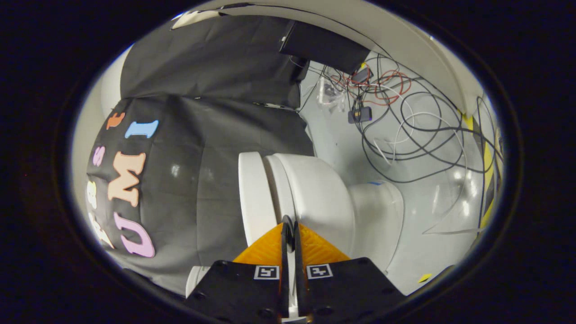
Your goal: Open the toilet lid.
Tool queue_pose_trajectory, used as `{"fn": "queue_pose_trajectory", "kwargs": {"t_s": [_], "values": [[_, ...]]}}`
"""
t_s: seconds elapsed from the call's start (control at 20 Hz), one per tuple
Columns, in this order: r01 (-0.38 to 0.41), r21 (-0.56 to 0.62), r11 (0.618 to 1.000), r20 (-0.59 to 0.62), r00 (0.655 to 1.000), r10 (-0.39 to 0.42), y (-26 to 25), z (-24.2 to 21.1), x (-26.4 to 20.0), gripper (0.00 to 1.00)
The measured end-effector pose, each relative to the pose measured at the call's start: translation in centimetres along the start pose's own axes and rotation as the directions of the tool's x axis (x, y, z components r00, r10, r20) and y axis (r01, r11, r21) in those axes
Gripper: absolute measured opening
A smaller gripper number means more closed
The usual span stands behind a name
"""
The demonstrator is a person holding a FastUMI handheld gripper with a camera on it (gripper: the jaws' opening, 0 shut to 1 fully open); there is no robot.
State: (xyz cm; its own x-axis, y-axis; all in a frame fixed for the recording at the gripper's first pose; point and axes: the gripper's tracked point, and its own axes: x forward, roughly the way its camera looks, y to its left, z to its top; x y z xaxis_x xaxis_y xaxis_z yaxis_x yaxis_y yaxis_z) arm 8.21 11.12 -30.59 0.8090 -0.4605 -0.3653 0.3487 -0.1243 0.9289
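The white toilet appears turned on its side. Its closed lid (253, 198) lies flat against the seat (278, 189), with the bowl (319, 198) and pedestal (378, 211) on the other side of the seat. My gripper (290, 223) has its orange fingers (270, 247) pressed almost together, leaving only a thin dark slit between them. The tips sit right at the toilet's near rim, about where the seat meets the bowl and beside the lid's edge. Nothing can be seen held between the fingers.
The black cloth wall (198, 148) hangs behind the lid side. On the pale floor (432, 198) beyond the bowl lies a tangle of cables (405, 117) with a small dark box (360, 114). Yellow and black tape (488, 180) marks the floor's far edge.
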Motion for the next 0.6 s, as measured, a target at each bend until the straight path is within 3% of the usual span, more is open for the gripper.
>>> {"fn": "queue_pose_trajectory", "kwargs": {"t_s": [0.1, 0.25, 0.45, 0.6], "values": [[-0.002, -0.047, 0.999, 0.002, 1.0, 0.002, 0.4, 0.1, -0.3, 0.08], [0.033, -0.217, 0.976, 0.001, 0.999, -0.034, 0.9, 0.1, -0.7, 0.08], [-0.044, -0.299, 0.953, 0.035, 0.998, 0.058, 5.3, -0.1, -2.2, 0.08], [-0.074, -0.404, 0.912, 0.044, 0.994, 0.101, 8.3, -0.4, -3.2, 0.08]]}}
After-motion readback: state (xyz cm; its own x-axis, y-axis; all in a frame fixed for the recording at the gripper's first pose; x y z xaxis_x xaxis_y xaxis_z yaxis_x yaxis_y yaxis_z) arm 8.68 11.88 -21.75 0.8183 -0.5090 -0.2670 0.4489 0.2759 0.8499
